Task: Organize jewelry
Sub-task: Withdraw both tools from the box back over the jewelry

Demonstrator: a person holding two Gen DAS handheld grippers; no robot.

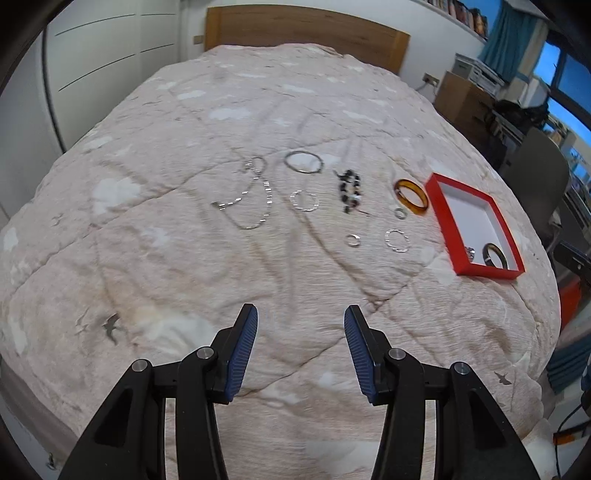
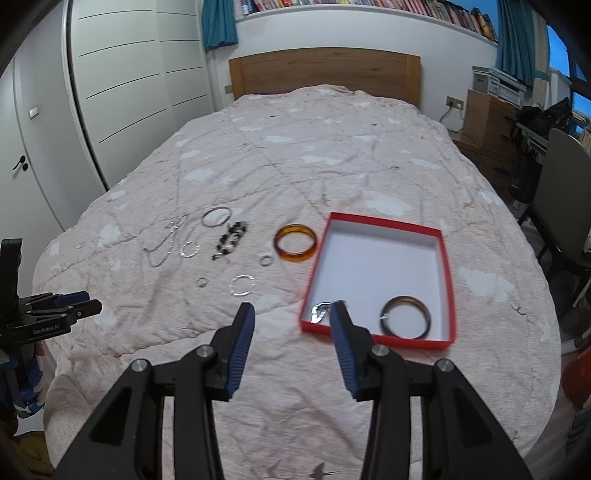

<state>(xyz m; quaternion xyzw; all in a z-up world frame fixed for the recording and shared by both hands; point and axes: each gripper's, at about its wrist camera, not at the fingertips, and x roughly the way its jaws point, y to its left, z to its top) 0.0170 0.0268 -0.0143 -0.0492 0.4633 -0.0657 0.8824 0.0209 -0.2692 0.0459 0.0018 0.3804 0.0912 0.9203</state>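
While both claws hang over the pink quilt (image 2: 295,387), neither holds anything. Right gripper (image 2: 291,317): jaws wide, nothing betw. the blue pads. Left gripper (image 1: 301,319): jaws wide too, empty; it also shows at the far left edge of the right wrist view, low over the bed.

Just ahead-right of the right claw: red box (image 2: 448,280), open, white inside. Its near-left corner sits right behind the right finger tip. In the box, near end: dark bangle (image 2: 406,316) lying flat, and a small silver piece (image 2: 320,310) in the near-left corner, partly hidden by the finger; type cannot be told.

Ahead-left of the right claw, on the quilt: flat silver hoop (image 2: 242,285), then small ring (image 2: 201,282) to its left. Further on: second small ring (image 2: 265,260), just beside the amber bangle (image 2: 295,243), which lies near the box's left wall, not touching.

Further left and beyond: black-and-white bead bracelet (image 2: 231,240), second flat silver hoop (image 2: 190,249), thin silver chain (image 2: 164,247) in loose loops, plain silver bangle (image 2: 217,216) furthest.

From the left claw, all jewelry lies well ahead; box is ahead-right.

Far end: wooden headboard (image 2: 325,72), white wardrobe (image 2: 122,85) to the left, bookshelf (image 2: 369,5) above.
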